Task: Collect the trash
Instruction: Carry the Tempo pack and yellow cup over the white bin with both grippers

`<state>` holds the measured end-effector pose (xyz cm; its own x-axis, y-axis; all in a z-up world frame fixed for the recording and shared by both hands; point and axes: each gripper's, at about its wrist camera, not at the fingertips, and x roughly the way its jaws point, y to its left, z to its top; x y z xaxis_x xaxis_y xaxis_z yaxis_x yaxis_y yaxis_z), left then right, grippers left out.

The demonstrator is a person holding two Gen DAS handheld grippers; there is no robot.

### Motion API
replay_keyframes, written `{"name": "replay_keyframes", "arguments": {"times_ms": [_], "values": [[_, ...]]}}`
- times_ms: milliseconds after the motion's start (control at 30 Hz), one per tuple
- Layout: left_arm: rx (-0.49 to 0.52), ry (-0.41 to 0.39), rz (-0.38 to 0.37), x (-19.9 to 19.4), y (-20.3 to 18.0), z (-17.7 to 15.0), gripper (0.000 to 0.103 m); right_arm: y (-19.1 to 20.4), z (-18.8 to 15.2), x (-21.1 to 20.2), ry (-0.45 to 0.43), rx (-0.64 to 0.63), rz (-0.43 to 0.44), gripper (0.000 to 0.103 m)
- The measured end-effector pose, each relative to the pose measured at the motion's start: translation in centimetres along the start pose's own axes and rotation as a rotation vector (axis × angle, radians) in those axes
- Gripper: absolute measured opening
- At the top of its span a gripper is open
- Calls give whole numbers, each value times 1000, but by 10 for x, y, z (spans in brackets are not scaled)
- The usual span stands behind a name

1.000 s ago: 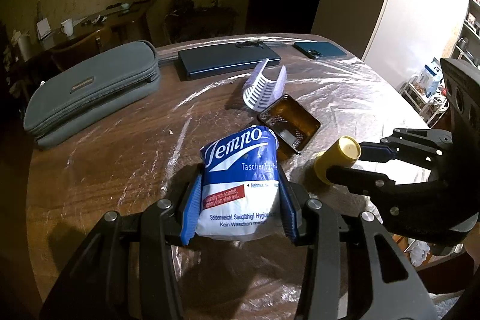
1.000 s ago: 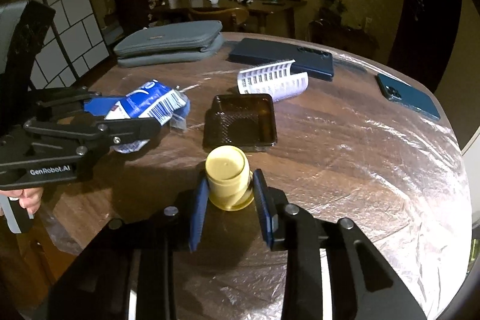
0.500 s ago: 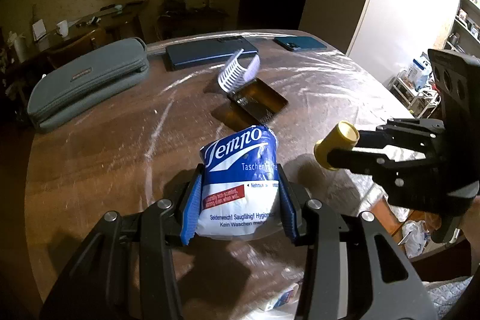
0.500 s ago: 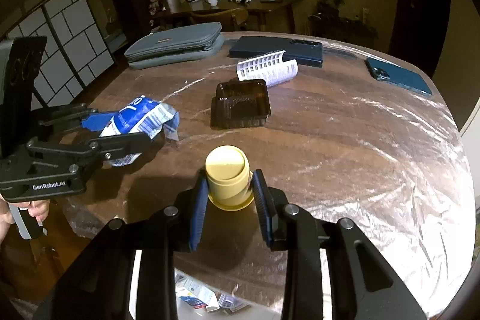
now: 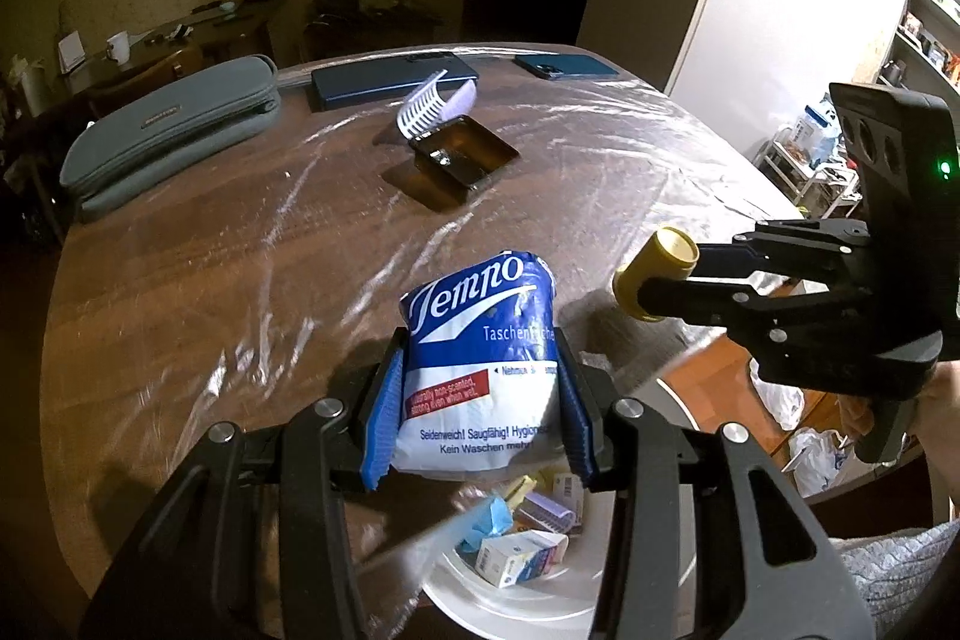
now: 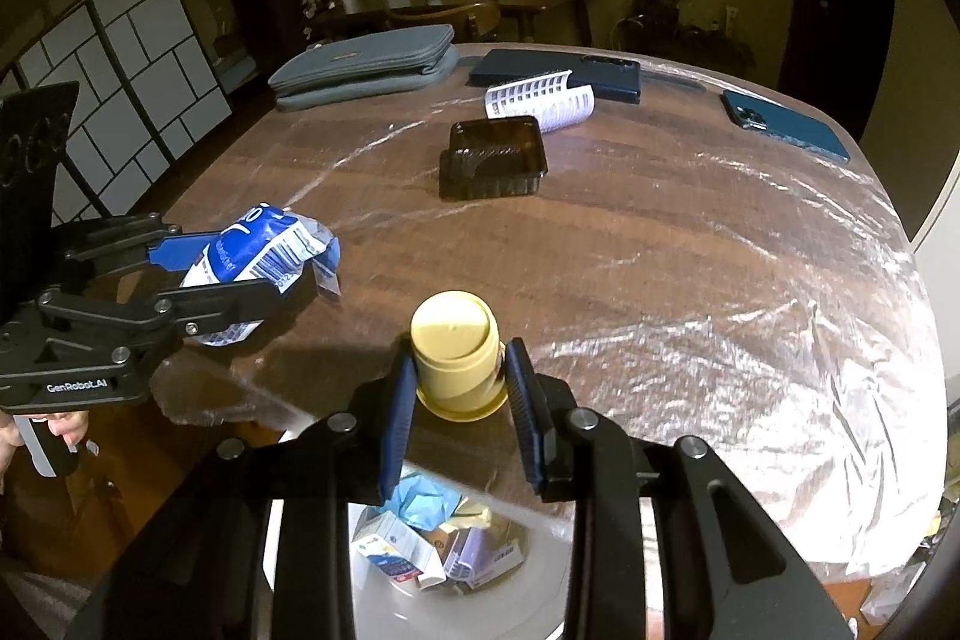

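My left gripper (image 5: 480,400) is shut on a blue and white Tempo tissue pack (image 5: 480,364), held at the table's near edge; it also shows in the right wrist view (image 6: 258,256). My right gripper (image 6: 459,388) is shut on a small yellow cup (image 6: 456,352), seen from the side in the left wrist view (image 5: 654,274). A white trash bin (image 5: 540,598) with several scraps stands below both grippers, under the table edge; it also shows in the right wrist view (image 6: 540,574). A brown plastic tray (image 6: 492,154) and a white ribbed wrapper (image 6: 540,100) lie on the table.
The round wooden table (image 6: 690,250) is covered with clear film. At its far side lie a grey pouch (image 6: 366,64), a dark tablet (image 6: 606,76) and a blue phone (image 6: 786,130). Plastic bags lie on the floor at right (image 5: 798,436).
Both grippers have drawn back from the middle of the table to its near edge with their loads. The trash bin has come into view below them.
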<state>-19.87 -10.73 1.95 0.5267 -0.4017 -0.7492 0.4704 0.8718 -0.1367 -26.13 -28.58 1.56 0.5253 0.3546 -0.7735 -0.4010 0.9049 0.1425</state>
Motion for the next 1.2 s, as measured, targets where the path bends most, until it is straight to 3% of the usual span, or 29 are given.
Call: {"name": "replay_keyframes", "arguments": {"times_ms": [600,1200], "values": [[36,38,-40,-21,-25,-28,46,13,-29,-21,30,-29,20,30],[146,175,-53,6,-55,-67,46,19,-73,-4,154,-39,46,30]]}}
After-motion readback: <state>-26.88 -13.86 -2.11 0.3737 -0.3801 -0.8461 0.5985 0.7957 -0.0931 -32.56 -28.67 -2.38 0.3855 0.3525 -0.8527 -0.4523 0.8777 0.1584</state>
